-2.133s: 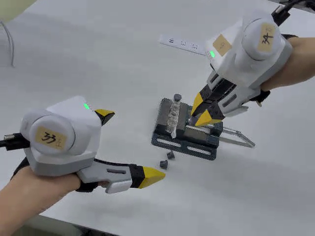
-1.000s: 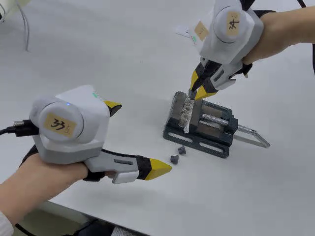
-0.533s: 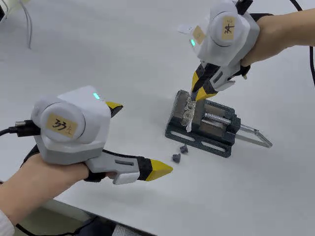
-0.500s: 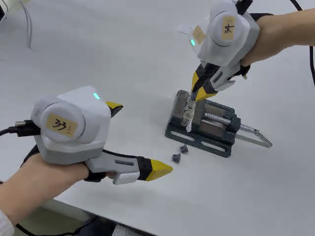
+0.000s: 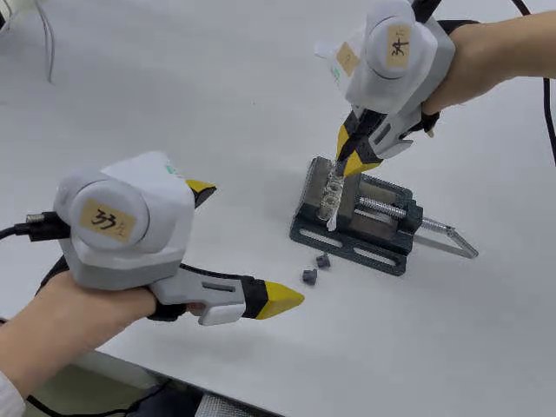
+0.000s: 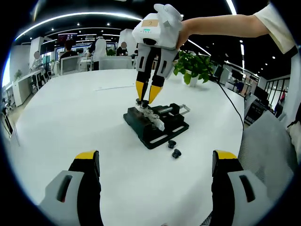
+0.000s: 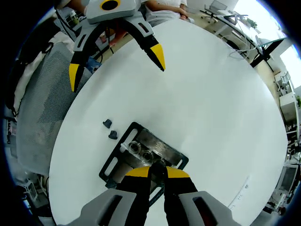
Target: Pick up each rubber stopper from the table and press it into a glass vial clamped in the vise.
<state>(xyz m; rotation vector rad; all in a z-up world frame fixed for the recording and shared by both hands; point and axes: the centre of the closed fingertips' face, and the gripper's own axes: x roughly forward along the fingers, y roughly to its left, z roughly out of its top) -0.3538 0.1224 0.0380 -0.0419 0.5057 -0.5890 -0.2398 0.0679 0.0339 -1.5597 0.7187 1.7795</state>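
i had the right gripper clenched, it seemed, on a stopper at the far end of the vials in the vise, so i judged the pressing-in step was in hand. left gripper hung released, near left. next called for a straight push down, then the loose stoppers on the table just beside the vise.

The white counter carries a dark vise. Two loose rubber stoppers lie on it just beside the vise's base.

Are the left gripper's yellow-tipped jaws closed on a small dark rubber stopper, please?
No, the left gripper stands wide open with nothing between its jaws.
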